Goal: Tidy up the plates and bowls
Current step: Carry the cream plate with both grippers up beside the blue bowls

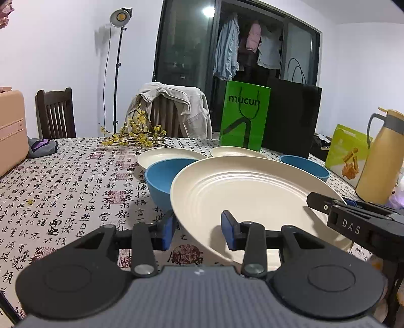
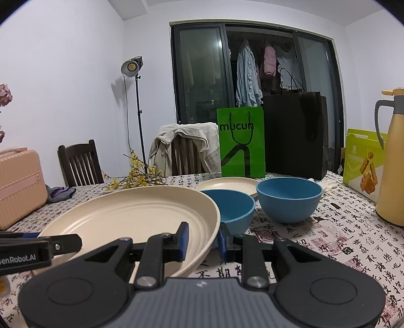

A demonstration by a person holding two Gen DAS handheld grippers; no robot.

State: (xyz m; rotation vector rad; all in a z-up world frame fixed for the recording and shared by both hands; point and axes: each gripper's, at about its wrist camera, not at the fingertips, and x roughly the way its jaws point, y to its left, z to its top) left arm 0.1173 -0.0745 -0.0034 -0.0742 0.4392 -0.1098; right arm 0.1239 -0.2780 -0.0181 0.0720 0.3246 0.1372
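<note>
even, fairly bright indoor light with a lit studio lamp (image 2: pixel 131 66) at the back wall, a glare spot on the dark window (image 1: pixel 208 11), soft shadows, fisheye bending and dark corners

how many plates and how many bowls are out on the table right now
Cream plates: 3, the big held one, one behind the bowl, one by the green bag
Blue bowls: 2, near and far
Total: 5
</note>
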